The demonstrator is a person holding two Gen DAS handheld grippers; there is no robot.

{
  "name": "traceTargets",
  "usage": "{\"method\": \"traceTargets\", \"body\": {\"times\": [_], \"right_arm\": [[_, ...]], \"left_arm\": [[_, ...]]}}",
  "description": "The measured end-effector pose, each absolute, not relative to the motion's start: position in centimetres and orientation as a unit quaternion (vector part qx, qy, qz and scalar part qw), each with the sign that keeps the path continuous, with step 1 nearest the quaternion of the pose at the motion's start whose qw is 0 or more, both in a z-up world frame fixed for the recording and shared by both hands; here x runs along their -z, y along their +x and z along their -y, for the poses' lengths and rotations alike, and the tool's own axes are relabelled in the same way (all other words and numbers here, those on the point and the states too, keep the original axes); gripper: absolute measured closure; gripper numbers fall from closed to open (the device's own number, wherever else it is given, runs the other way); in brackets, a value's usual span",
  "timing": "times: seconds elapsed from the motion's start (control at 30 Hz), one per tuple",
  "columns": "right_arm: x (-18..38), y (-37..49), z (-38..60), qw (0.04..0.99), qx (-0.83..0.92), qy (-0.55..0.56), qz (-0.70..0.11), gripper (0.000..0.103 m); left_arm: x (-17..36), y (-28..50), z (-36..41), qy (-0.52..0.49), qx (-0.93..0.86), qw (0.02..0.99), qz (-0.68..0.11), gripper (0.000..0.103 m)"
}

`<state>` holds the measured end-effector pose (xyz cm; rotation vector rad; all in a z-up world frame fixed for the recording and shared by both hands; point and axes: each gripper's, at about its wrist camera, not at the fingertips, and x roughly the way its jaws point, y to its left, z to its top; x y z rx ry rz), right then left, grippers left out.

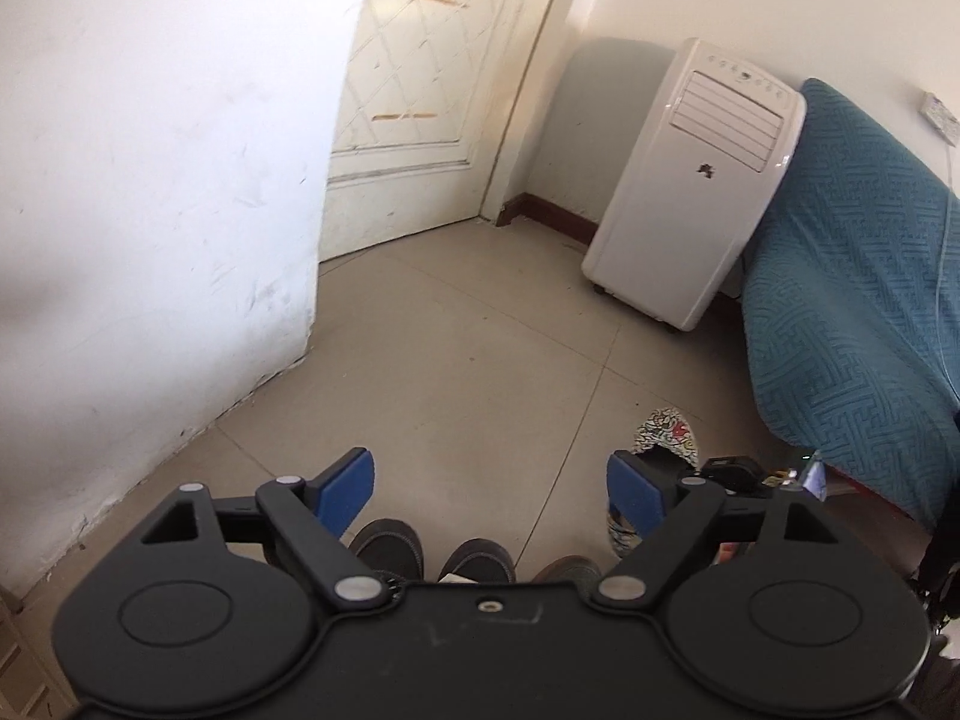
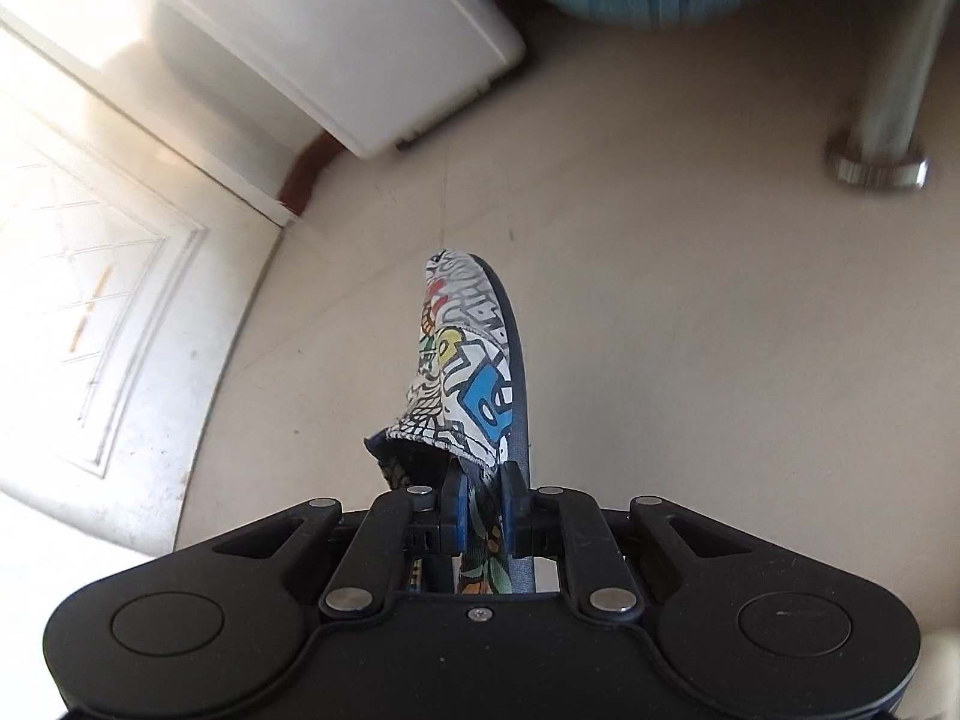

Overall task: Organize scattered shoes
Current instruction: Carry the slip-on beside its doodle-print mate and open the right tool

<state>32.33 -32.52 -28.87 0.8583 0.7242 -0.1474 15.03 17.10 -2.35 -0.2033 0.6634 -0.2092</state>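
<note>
A graffiti-print slip-on shoe [image 2: 474, 354] hangs above the floor, held by its side wall, toe pointing away. My right gripper [image 2: 483, 498] is shut on the graffiti-print shoe, its blue pads pinching the collar. The left wrist view shows the same shoe [image 1: 663, 435] behind the right-hand finger, with the other gripper's black body beside it. My left gripper [image 1: 489, 489] is open and holds nothing. Below it stand two dark shoes [image 1: 390, 546] [image 1: 480, 558] and a brownish toe [image 1: 567, 567], partly hidden by the gripper body.
A white portable air cooler [image 1: 696, 180] stands by the far wall next to a cream door [image 1: 420, 90]. A teal cover [image 1: 858, 312] drapes over furniture on the right. A white wall corner [image 1: 150, 210] juts out on the left. A metal leg [image 2: 882, 120] rests on the tiled floor [image 1: 468, 360].
</note>
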Motion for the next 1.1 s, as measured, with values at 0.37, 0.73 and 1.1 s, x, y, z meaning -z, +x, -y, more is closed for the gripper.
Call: {"method": "traceTargets", "body": {"times": [0.37,0.73,1.1], "right_arm": [[20.0,10.9,47.2,0.847,0.105,0.427,-0.299,0.092],[31.2,-2.0,57.6,0.794,0.242,0.434,-0.350,0.089],[38.1,0.2,60.3,0.771,0.232,0.424,-0.414,0.088]], "left_arm": [[1.2,11.9,-10.5,-0.109,0.171,0.929,-0.310,0.016],[1.5,9.7,-4.2,-0.058,0.184,0.934,-0.302,0.016],[2.7,8.6,-2.5,-0.040,0.141,0.940,-0.307,0.015]]}}
